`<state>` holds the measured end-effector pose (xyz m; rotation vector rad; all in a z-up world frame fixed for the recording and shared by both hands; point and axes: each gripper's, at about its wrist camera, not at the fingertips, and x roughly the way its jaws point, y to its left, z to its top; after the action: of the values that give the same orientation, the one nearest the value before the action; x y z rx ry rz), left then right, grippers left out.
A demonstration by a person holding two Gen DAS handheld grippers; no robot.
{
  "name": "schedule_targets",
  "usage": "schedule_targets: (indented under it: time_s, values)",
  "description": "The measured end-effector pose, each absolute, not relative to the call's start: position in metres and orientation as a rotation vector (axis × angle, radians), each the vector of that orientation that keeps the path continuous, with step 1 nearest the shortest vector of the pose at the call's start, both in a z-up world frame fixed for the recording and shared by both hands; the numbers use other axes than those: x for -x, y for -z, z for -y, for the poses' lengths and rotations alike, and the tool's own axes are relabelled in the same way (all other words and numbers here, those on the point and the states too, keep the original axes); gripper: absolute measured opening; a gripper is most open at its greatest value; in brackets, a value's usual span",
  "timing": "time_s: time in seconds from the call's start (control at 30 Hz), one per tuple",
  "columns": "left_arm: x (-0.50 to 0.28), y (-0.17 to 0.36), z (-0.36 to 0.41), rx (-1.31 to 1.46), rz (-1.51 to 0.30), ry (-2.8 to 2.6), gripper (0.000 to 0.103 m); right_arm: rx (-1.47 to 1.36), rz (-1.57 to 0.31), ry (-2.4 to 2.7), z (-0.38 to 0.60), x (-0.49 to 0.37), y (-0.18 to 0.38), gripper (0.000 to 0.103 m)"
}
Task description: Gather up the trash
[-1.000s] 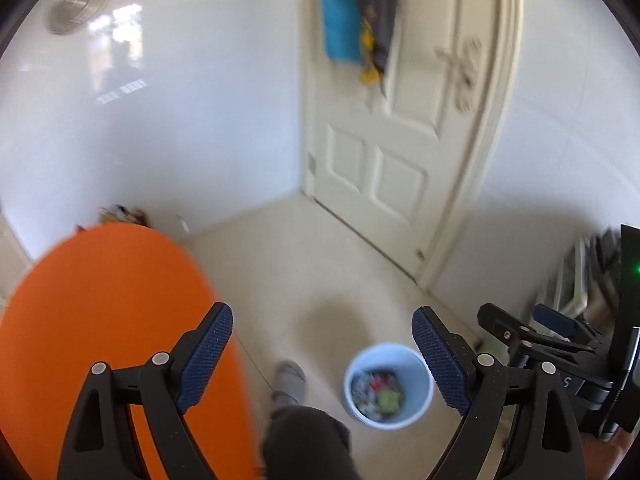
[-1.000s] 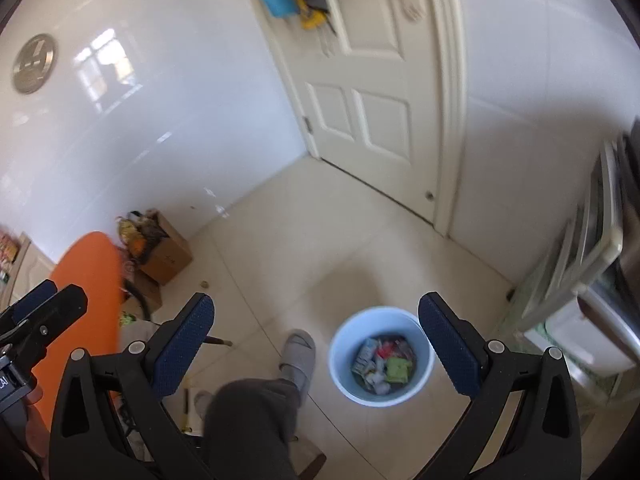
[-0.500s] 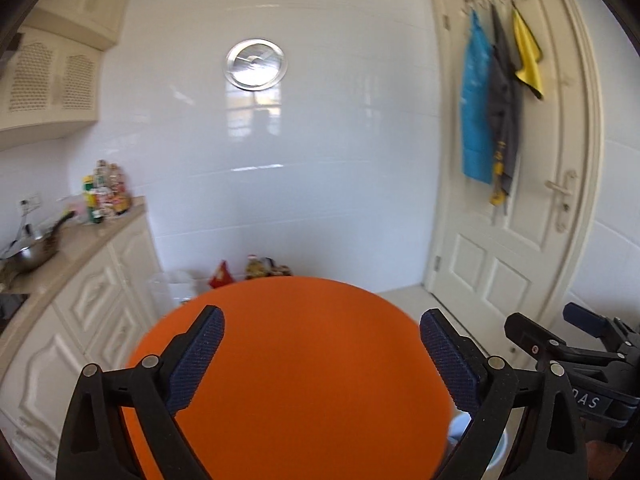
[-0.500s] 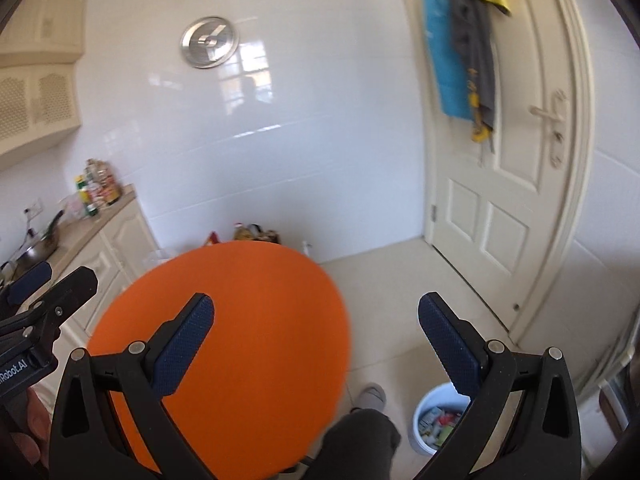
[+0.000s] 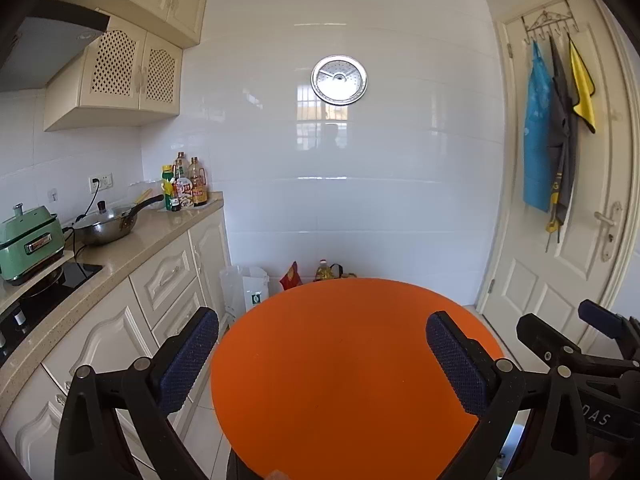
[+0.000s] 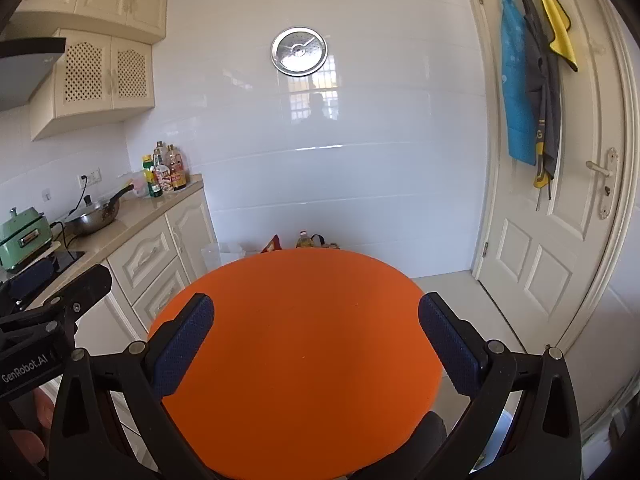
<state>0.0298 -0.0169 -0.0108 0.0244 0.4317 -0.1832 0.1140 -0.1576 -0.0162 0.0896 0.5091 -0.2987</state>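
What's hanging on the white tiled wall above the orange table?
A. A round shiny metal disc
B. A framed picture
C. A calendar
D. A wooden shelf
A: a round metal disc with small holes hangs on the wall, straight above the table.

Orange round table [image 5: 340, 360]; cream lattice-patterned cabinet doors [image 5: 132, 66]; blue [image 5: 536, 136], grey, yellow cloths; mint-green cooker [image 5: 28, 240].

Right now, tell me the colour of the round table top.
Plain bright orange: the table top shows best in the right wrist view.
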Motion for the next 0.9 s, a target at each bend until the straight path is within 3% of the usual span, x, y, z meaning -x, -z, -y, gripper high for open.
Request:
schedule_targets:
  time_s: [0.9]
  values:
    - [-0.021,0.011,-0.004,0.054,-0.405,0.158,0.102,-0.041,-0.493,0.294,0.136,-0.112,0.014,0.103]
